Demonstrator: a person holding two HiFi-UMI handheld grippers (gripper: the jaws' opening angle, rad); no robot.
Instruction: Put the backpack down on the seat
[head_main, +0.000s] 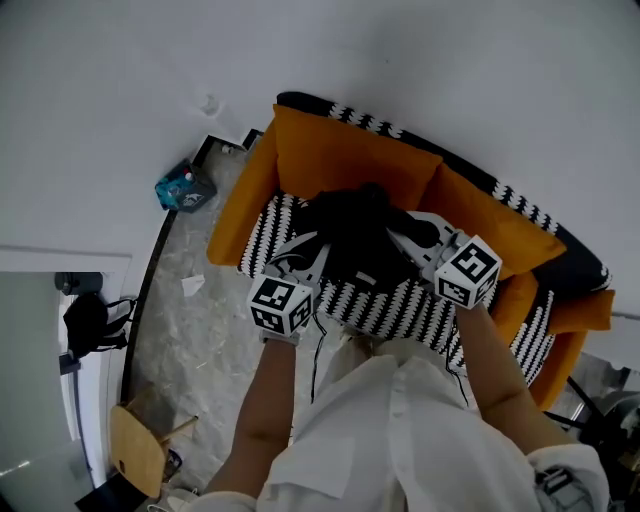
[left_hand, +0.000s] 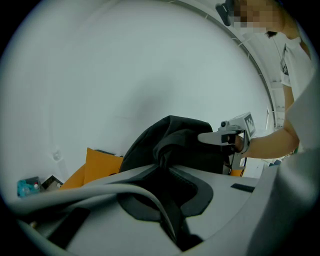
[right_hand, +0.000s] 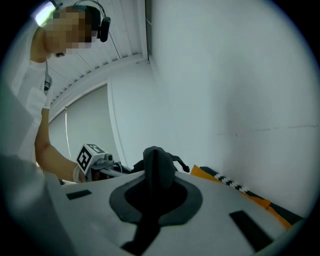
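Note:
A black backpack hangs just over the black-and-white patterned seat of an orange-cushioned sofa; whether it touches the seat I cannot tell. My left gripper grips its left side and my right gripper its right side. In the left gripper view the left gripper is shut on a fold of the backpack, with the right gripper beyond. In the right gripper view the right gripper is shut on a black strap of the backpack.
A white wall rises behind the sofa. On the marble floor to the left lie a teal box and a scrap of paper. A wooden chair and a black bag stand at the lower left.

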